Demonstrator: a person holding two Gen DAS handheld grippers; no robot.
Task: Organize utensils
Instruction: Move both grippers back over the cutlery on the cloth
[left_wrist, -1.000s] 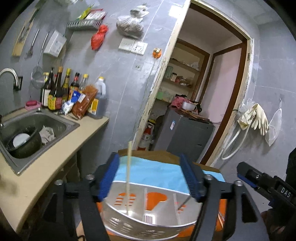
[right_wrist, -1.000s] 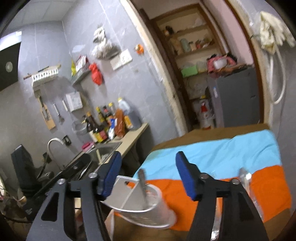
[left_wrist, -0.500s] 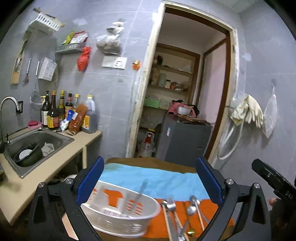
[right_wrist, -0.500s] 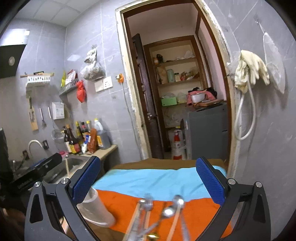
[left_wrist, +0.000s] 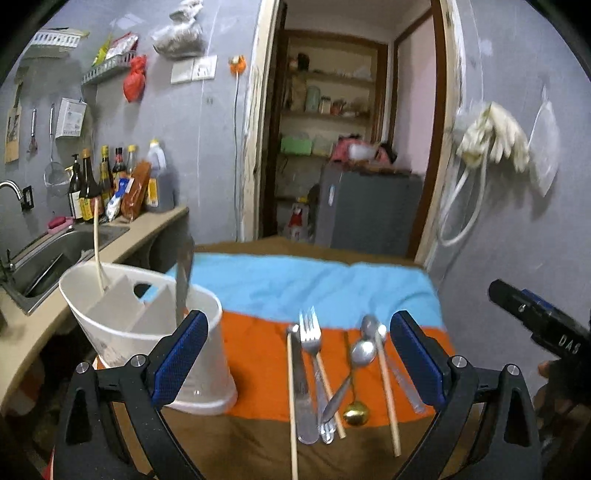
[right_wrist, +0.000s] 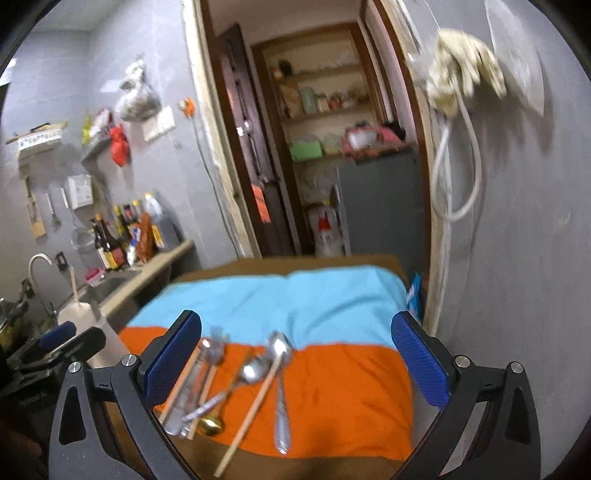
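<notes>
nearest, the left gripper (left_wrist: 295, 358) hangs with its blue pads spread wide and nothing between them; the right gripper (right_wrist: 295, 358) is spread just as wide and equally empty. below the left one lies a loose row of utensils on the orange half of the cloth (left_wrist: 258, 354): a pale chopstick (left_wrist: 292, 406), a table knife (left_wrist: 301, 391) just beside it, a fork (left_wrist: 314, 354) overlapping the knife's right side, two steel spoons (left_wrist: 364, 350) crossing, a small gold spoon (left_wrist: 355, 412) whose bowl reaches onto the bare brown table (left_wrist: 240, 446), and another chopstick (left_wrist: 388, 395) to the right. several handles overhang the cloth's near edge. left of the row, with a bare strip of orange between, stands the white utensil holder (left_wrist: 199, 369), upright near the table's left edge, holding one chopstick (left_wrist: 96, 240) in its far compartment and a knife (left_wrist: 183, 284) in a nearer one. beyond, the blue half of the cloth (left_wrist: 314, 284) lies bare up to the far table edge. farther left are the counter (left_wrist: 147, 232) and sink (left_wrist: 55, 254); behind, the doorway (left_wrist: 351, 147).
</notes>
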